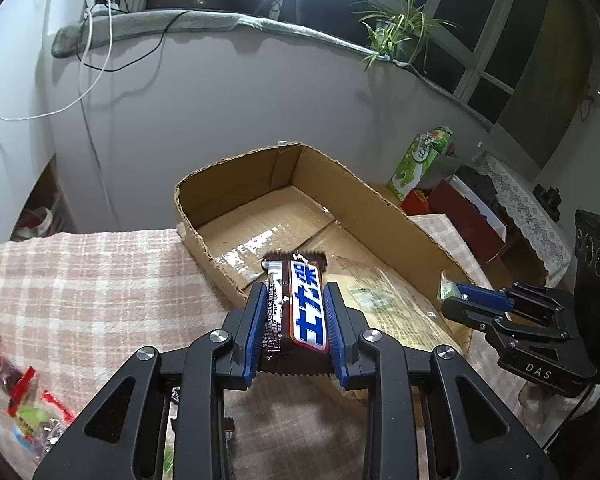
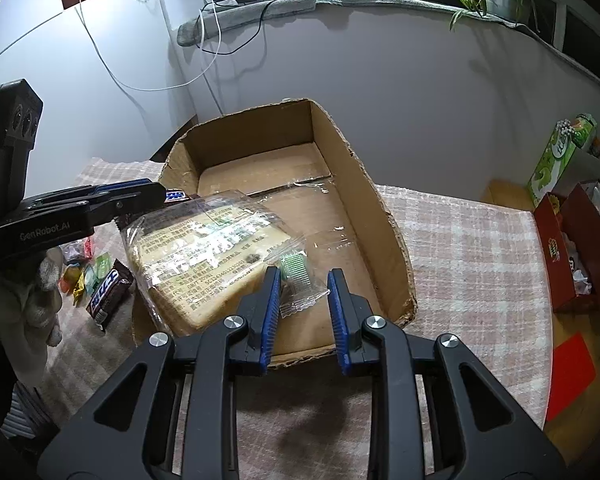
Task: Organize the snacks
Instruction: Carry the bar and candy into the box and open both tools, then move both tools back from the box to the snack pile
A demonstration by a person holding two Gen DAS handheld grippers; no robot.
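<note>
My left gripper (image 1: 295, 288) is shut on a brown chocolate bar (image 1: 306, 308) with a blue and white label, held over the near edge of an open cardboard box (image 1: 380, 208). In the right wrist view the same gripper (image 2: 160, 194) comes in from the left, the bar (image 2: 174, 196) sticking out of its tip. A clear packet of sliced bread (image 2: 204, 252) lies tilted over the box's (image 2: 364, 184) near left corner. My right gripper (image 2: 302, 276) is shut on that packet's plastic corner with its green tab. It shows at the right of the left wrist view (image 1: 450, 300), beside the bread packet (image 1: 384, 300).
A plaid cloth (image 1: 80, 280) covers the table. Loose wrapped snacks (image 1: 28, 412) lie at its left; a second chocolate bar (image 2: 108, 292) and small candies (image 2: 80, 272) sit left of the box. A green carton (image 2: 560, 156) and a red box (image 2: 572, 248) stand to the right.
</note>
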